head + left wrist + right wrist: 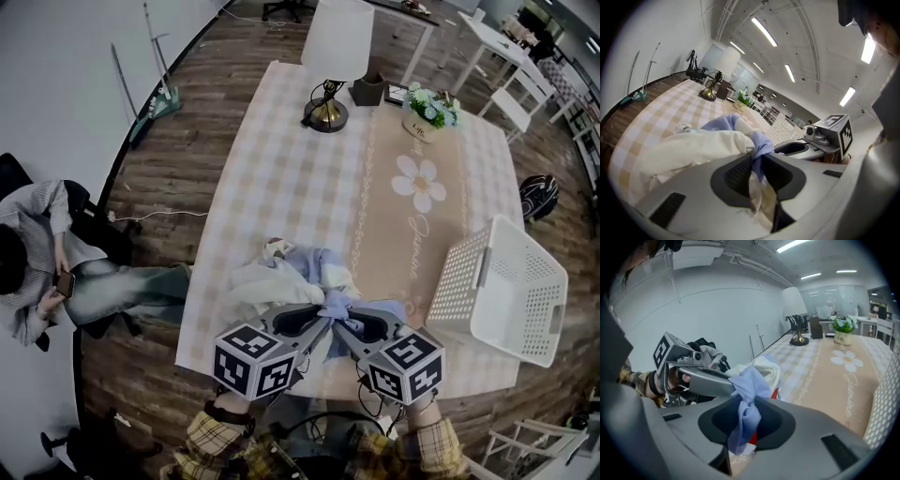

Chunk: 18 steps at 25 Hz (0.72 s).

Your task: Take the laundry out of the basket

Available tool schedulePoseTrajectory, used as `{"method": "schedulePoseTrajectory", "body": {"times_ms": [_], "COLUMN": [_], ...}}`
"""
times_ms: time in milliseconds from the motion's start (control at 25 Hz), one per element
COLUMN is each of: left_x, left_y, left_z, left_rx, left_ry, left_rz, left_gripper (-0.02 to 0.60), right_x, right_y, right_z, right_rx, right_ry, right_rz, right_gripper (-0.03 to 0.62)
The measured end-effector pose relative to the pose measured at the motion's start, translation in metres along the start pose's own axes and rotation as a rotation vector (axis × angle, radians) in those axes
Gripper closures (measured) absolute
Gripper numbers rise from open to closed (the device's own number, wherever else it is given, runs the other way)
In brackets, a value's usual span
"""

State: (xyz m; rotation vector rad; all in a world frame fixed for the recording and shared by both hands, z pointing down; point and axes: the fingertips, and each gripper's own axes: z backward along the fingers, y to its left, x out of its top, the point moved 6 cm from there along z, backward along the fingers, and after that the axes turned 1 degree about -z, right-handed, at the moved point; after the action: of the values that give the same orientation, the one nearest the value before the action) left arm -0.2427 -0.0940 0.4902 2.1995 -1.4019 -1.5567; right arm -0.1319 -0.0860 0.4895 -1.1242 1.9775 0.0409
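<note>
Crumpled laundry (281,277) (cream, pale blue) lies near the tipped white basket (511,291).

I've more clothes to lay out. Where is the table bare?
Bare: the checked stretch between lamp and laundry, and the flower-print strip between plant and basket. Crowded: the near edge, with laundry, left gripper and right gripper, and the far edge round the lamp.

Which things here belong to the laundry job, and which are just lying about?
Job: laundry, white laundry basket, left gripper, right gripper.
Lying about: table lamp, potted flowers, dark box, backpack, seated person.
</note>
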Motion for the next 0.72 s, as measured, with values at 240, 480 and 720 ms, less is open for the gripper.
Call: {"method": "schedulePoseTrajectory", "body": {"times_ms": [240,480,720], "left_x": [0.014,0.036,0.088], "left_y": [-0.012,-0.041,-0.087], "left_z": [0.006,0.044,0.051], "left_rx": [0.050,0.132,0.043], "left_ry": [-0.019,-0.111,-0.261], "left_rz": [-0.051,-0.126,-0.157], "left_gripper": [0.401,0.373,0.373], "right_x": [0.005,0.019,0.054], "right_y": [-0.005,0.006,0.000], "right_z": [0.022,0.071,0.118], "right_rx": [-0.024,-0.032,-0.012], "right_ry": [-0.003,-0.094,-0.235], "right_rz": [0.044,0.078,0.102], "right_gripper": [0.427,0.393,0.393]}}
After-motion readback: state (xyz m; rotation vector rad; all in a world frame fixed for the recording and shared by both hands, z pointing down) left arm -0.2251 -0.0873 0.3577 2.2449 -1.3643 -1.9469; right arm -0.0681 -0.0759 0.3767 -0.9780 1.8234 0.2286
